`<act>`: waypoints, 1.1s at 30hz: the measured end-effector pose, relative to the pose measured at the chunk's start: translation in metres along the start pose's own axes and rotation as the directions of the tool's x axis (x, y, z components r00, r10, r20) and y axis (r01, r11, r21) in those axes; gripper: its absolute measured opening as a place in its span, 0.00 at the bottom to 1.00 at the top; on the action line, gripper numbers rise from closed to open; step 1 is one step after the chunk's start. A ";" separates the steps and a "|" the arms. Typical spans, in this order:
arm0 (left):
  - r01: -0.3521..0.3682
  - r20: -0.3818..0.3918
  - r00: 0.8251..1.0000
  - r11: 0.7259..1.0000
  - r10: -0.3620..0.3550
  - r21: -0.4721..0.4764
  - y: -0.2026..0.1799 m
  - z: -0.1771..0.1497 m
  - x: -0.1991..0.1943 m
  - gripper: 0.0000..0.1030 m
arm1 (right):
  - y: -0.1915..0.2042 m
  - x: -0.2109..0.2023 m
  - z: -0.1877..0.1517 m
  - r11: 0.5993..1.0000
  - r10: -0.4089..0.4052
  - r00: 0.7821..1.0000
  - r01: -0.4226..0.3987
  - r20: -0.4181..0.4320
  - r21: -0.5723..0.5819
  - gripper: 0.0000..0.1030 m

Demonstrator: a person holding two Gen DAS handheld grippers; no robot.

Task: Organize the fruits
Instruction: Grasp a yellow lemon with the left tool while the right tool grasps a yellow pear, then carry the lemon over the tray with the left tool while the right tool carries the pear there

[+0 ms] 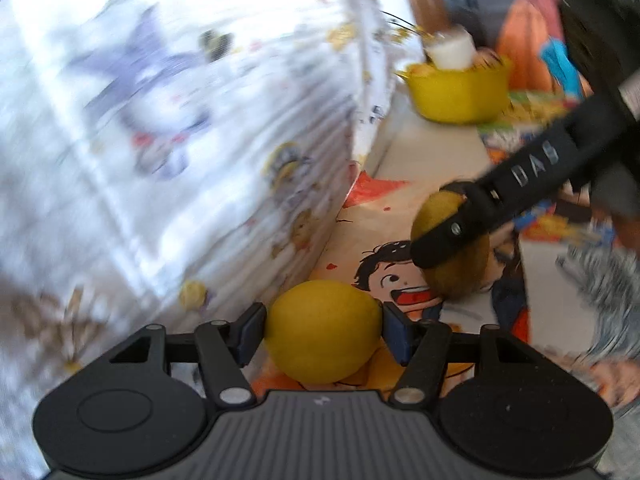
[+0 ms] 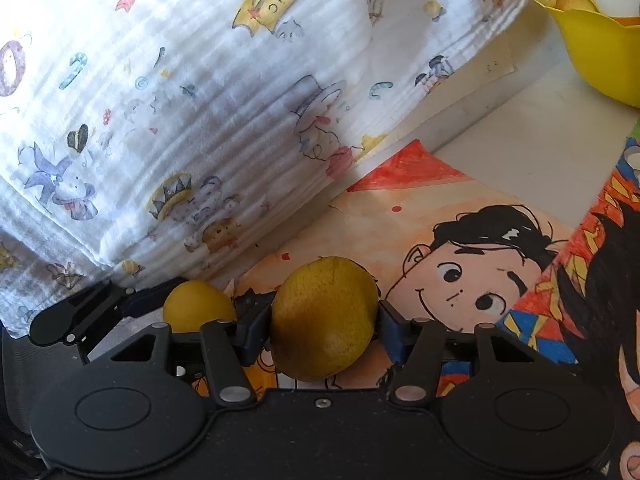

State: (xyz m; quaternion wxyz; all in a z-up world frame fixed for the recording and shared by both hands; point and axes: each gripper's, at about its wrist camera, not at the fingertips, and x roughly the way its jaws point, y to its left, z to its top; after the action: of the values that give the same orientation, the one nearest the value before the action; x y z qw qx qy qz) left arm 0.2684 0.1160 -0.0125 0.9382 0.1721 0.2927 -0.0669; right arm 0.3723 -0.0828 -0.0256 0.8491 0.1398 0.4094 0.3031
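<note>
Here, left gripper (image 1: 323, 330) pinching yellow lemon (image 1: 322, 332), right gripper (image 2: 324, 330) pinching greenish lemon (image 2: 325, 318), cloth edge (image 2: 224, 236) close, yellow bowl (image 2: 600, 52) well apart.

- The left tongs (image 1: 324, 330) and right tongs (image 2: 324, 328) are made of matt black plastic, with small bright metal pins.
- The yellow lemon (image 1: 323, 330) is smooth and slightly glossy.
- The darker lemon (image 2: 324, 320) is dull and finely pitted.
- The white printed cloth (image 2: 208, 92) is ribbed and crinkled.
- The yellow bowl (image 1: 460, 92) looks like glossy plastic.
- The coloured drawing (image 2: 460, 256) is matt paper.
</note>
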 end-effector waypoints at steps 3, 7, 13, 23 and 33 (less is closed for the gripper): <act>0.030 -0.012 0.999 0.993 -0.032 -0.117 0.008 0.000 -0.005 0.63 | 0.000 -0.005 -0.001 1.000 -0.003 1.000 0.003 0.002 0.000 0.56; 0.063 -0.023 0.997 0.965 -0.072 -0.255 0.017 0.001 -0.008 0.63 | -0.002 -0.012 -0.004 1.000 -0.002 1.000 0.002 0.006 0.006 0.56; 0.151 -0.023 0.983 0.866 -0.184 -0.476 0.031 -0.010 -0.012 0.63 | -0.006 -0.022 -0.009 1.000 0.008 1.000 -0.008 0.009 0.022 0.56; 0.197 0.030 0.969 0.687 -0.247 -0.699 0.043 -0.031 -0.009 0.63 | -0.012 -0.030 -0.018 0.998 0.029 0.999 -0.031 0.033 0.059 0.56; 0.203 0.063 0.971 0.657 -0.231 -0.726 0.031 -0.032 -0.017 0.63 | -0.015 -0.051 -0.022 0.995 0.054 0.997 -0.058 0.060 0.075 0.56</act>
State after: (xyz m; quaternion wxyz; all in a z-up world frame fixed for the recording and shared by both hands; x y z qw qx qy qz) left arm 0.2444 0.1571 -0.0183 0.9091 -0.2490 0.3295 -0.0537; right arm 0.3365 -0.1266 -0.0158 0.8458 0.1925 0.3920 0.3065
